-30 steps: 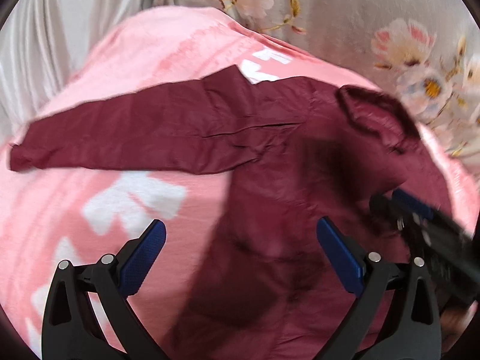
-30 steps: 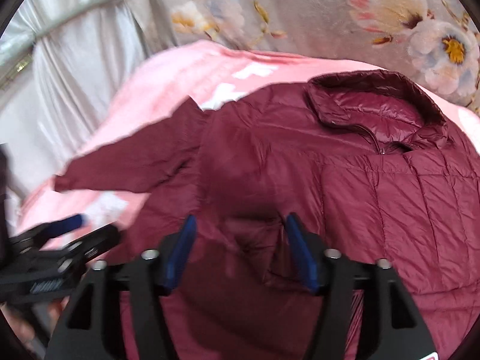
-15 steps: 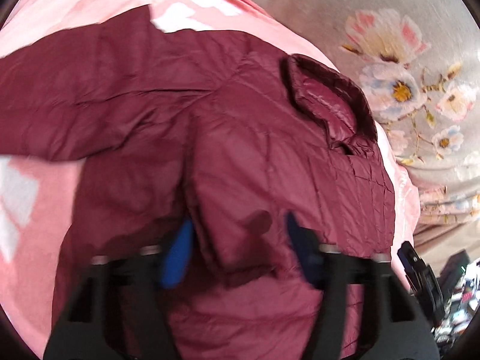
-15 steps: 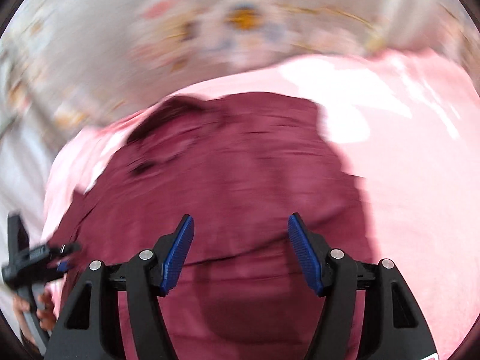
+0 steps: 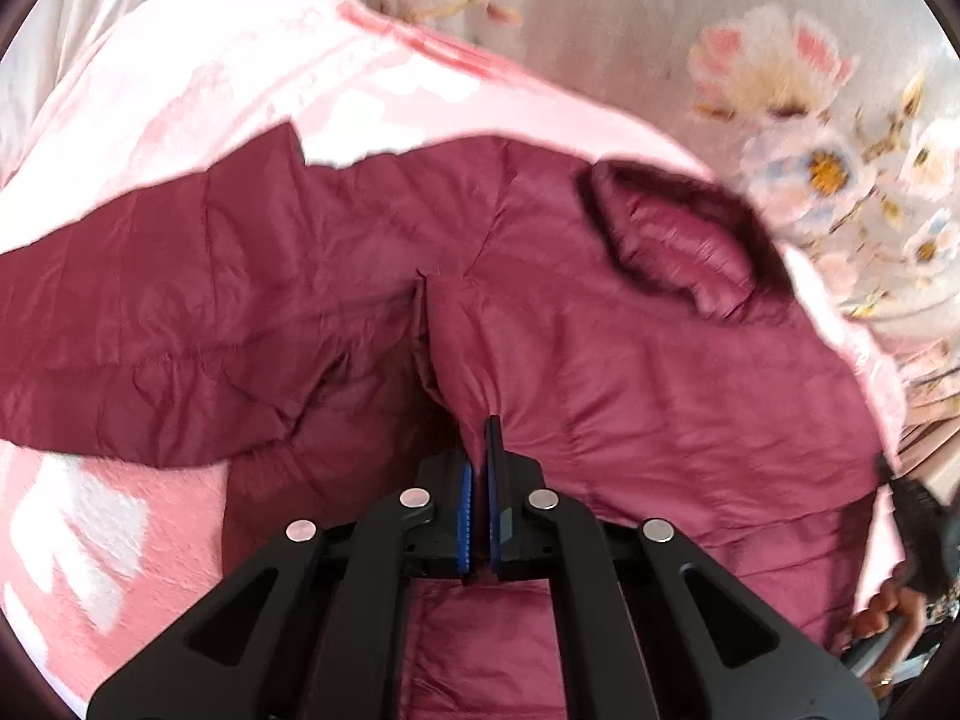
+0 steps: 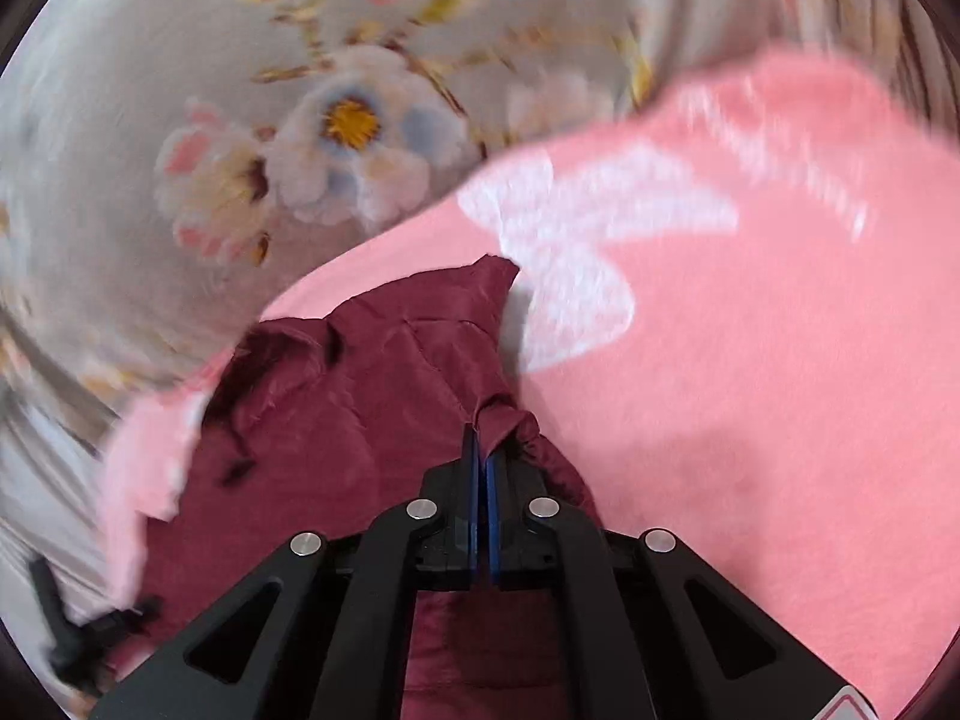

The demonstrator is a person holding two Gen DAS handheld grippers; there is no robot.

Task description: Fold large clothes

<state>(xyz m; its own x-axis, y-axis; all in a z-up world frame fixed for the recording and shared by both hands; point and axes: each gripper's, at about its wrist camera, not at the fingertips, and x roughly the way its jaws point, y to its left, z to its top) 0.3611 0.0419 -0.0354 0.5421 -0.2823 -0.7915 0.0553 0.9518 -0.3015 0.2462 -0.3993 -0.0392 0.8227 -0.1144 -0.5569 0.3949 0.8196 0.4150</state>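
One maroon quilted jacket (image 5: 630, 360) lies spread on a pink blanket (image 5: 198, 96) with white patterning, which covers a bed. A grey floral sheet (image 5: 798, 120) lies beyond the blanket. The collar (image 5: 678, 240) points toward the floral sheet. One sleeve (image 5: 150, 324) extends flat to the left in the left wrist view.

Gripper state:
- The left gripper (image 5: 479, 426) has just been closing, and its jaws now pinch a raised ridge of jacket fabric on the front panel, near the base of the extended sleeve.
- The right gripper (image 6: 479, 435) has just been closing as well, and its jaws now pinch a bunched fold at the jacket's opposite side edge, where the fabric meets bare blanket.

Step in hand: both grips appear secured, so this is judged to be the start of a fold, with no fold yet made.

Next move: lifting both pinched points together and carrying them across the body of the jacket calls for even tension, so that the slippery padded fabric does not slide out or drag the lower layer.

Count: one jacket, one collar, one sleeve in view, two grippers, one blanket, one floral sheet. Fingers of a hand (image 5: 882, 624) show at the lower right edge of the left wrist view.
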